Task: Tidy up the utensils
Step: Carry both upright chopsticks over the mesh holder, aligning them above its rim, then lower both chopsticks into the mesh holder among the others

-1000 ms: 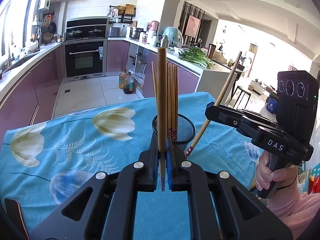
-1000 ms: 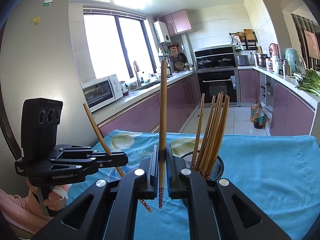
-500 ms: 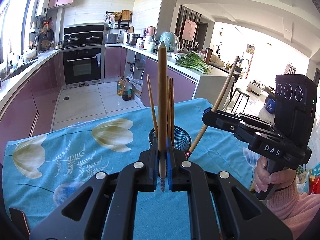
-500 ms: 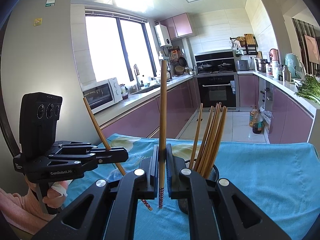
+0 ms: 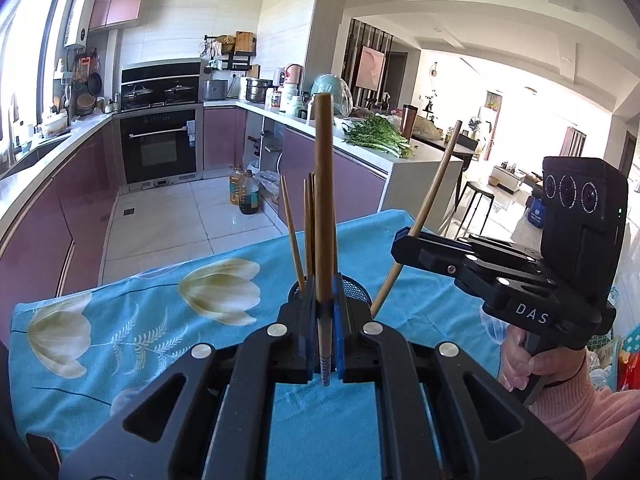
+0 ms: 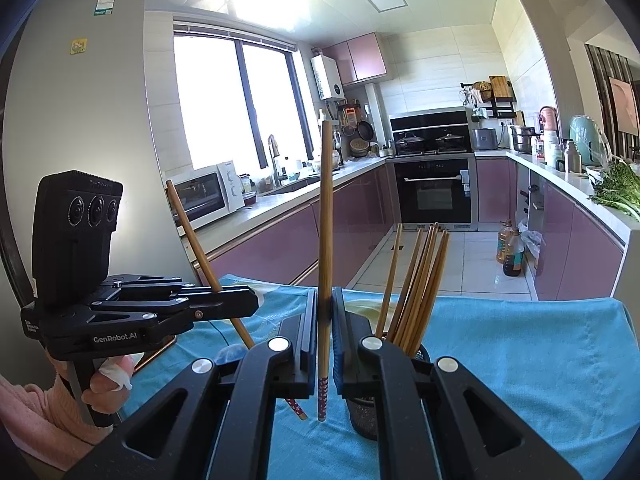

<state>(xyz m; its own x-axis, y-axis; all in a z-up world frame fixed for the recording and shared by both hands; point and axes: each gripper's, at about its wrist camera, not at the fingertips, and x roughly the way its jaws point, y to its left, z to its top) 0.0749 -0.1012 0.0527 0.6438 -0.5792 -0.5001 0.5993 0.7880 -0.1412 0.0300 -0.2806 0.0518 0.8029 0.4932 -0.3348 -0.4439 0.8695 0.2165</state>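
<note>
Wooden chopsticks, one per claw (image 5: 323,316) (image 6: 323,320), mesh holder (image 6: 362,416)

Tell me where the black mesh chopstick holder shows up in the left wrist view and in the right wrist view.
Left wrist view: the black mesh holder sits centre frame, just beyond the left gripper, mostly hidden by its fingers.
Right wrist view: it sits low, right of centre, partly hidden by the right gripper.
Shared landmark: the black oven.
</note>
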